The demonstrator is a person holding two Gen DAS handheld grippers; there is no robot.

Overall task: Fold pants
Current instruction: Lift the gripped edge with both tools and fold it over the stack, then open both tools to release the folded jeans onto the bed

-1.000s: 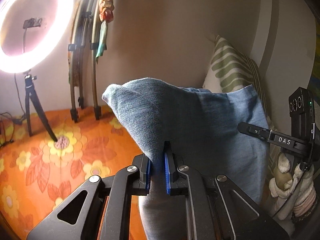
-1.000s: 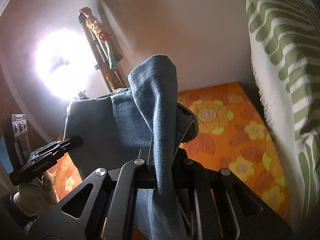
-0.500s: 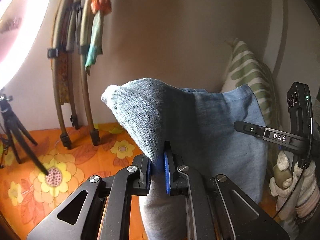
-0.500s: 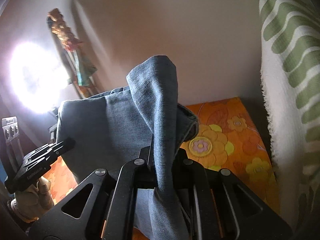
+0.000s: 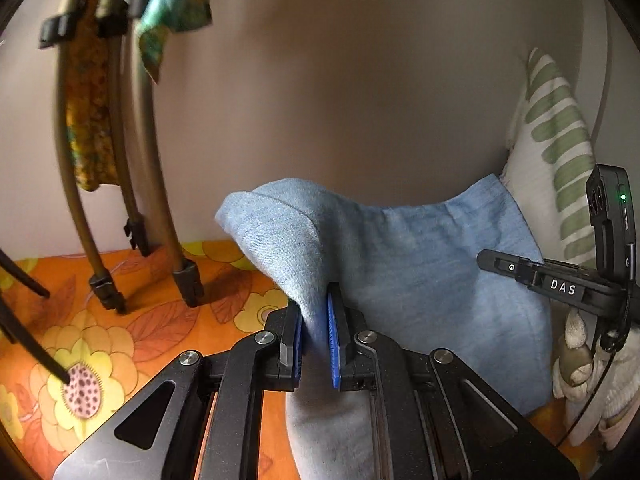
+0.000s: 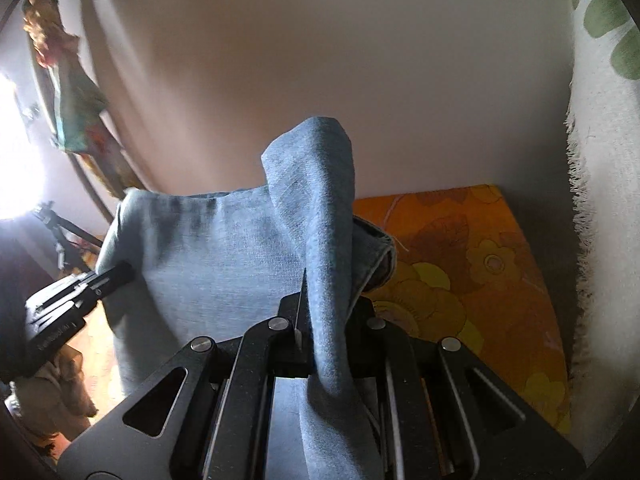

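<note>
The light blue denim pants [image 5: 420,264] hang stretched in the air between my two grippers, above the orange flowered bed cover [image 5: 132,344]. My left gripper [image 5: 314,320] is shut on one corner of the pants, with cloth bulging up over the blue pads. My right gripper [image 6: 320,300] is shut on the other corner of the pants [image 6: 224,256], and a fold stands up above its jaws. The right gripper's body shows at the right of the left wrist view [image 5: 560,284]. The left gripper's body shows at the left of the right wrist view [image 6: 68,300].
Dark curved poles [image 5: 120,184] with hanging cloth stand on the bed cover at the back left by the wall. A green-striped white pillow [image 5: 556,160] leans at the right and shows in the right wrist view [image 6: 604,200] too. A bright ring light [image 6: 12,148] glows at far left.
Both grippers have moved forward toward the wall and tilted up, carrying the pants. The ring light has slid out of the left wrist view. Both grips are unchanged.
</note>
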